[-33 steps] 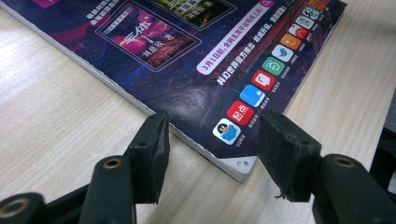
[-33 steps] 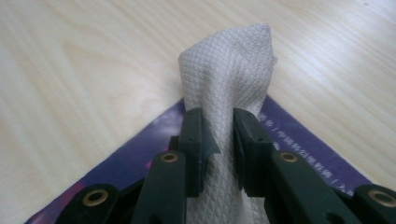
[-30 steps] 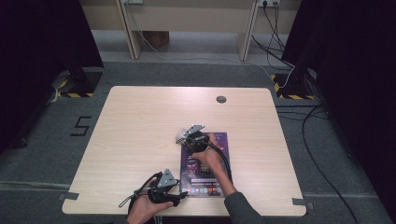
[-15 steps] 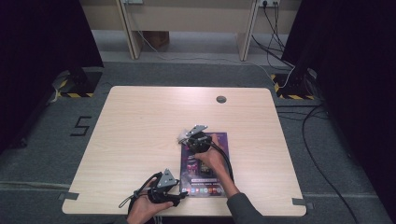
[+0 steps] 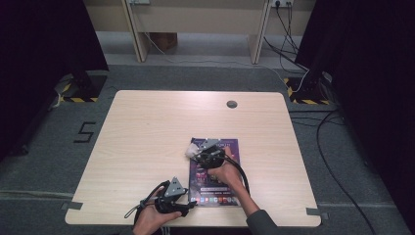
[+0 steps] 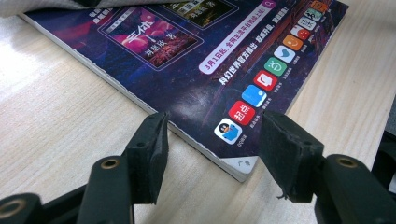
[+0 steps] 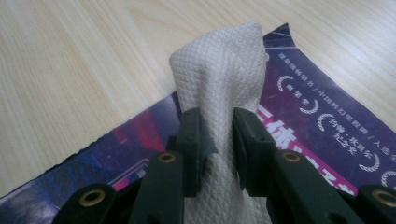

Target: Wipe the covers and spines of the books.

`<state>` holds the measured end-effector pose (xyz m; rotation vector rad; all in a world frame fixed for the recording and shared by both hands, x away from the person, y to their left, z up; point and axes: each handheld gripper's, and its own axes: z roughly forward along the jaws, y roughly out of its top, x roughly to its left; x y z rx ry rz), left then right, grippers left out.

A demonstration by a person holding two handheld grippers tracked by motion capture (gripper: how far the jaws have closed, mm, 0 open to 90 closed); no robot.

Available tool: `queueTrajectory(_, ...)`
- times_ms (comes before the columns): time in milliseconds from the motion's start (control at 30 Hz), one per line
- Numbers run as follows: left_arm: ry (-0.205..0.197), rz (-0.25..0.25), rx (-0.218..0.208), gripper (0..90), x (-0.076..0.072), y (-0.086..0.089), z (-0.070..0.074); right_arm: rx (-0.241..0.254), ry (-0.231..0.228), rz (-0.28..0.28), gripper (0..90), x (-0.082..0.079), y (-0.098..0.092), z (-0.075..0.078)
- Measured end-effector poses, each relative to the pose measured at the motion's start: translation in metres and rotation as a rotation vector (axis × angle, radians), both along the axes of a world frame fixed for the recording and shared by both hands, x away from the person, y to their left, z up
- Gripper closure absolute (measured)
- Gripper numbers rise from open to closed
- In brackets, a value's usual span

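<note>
While your right gripper (image 5: 199,151) pinches the cloth (image 7: 223,88) over the magazine (image 5: 230,147), your left gripper (image 5: 192,204) waits with its jaws apart at the cover's corner.

Going from largest to smallest: the table (image 5: 147,132) carries the magazine on its near right part, lying flat with its dark purple cover up. Your right gripper sits over the magazine's far left corner, its 2 jaws pressed on the white textured cloth, which stands up from between them in a rumpled fold; those jaws have just been easing apart a little, with the cloth between them. Your left gripper rests near the table's front edge, jaws spread on either side of the magazine's near left corner (image 6: 240,165), touching nothing, with a row of app icons (image 6: 266,79) just beyond.
</note>
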<state>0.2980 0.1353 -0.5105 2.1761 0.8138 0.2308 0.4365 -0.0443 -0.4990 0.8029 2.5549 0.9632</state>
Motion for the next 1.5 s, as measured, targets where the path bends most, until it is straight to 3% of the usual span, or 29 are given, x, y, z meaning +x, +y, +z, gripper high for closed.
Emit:
queueTrajectory(267, 0.001, 0.003, -0.004, 42.4, 0.0, 0.0, 0.0, -0.009, -0.013, -0.061, 72.3, 0.003, -0.028, 0.0)
queueTrajectory(533, 0.002, 0.005, -0.003, 42.5, 0.0, 0.0, 0.0, -0.005, -0.029, -0.189, 71.9, 0.008, -0.075, 0.0)
queueTrajectory(733, 0.0, 0.004, -0.003, 42.5, -0.001, 0.0, 0.0, -0.009, -0.033, -0.262, 71.7, 0.012, -0.096, 0.0)
queueTrajectory(1033, 0.004, 0.002, -0.001, 42.3, -0.001, 0.001, 0.0, -0.022, -0.041, -0.287, 72.2, 0.009, -0.096, 0.0)
queueTrajectory(1300, 0.004, 0.001, 0.0, 42.0, 0.0, 0.001, 0.0, -0.003, -0.017, -0.237, 72.4, 0.0, -0.082, 0.0)
queueTrajectory(1500, 0.004, 0.002, 0.001, 41.4, 0.0, 0.001, 0.0, 0.008, -0.012, -0.173, 71.9, -0.008, -0.059, -0.001)
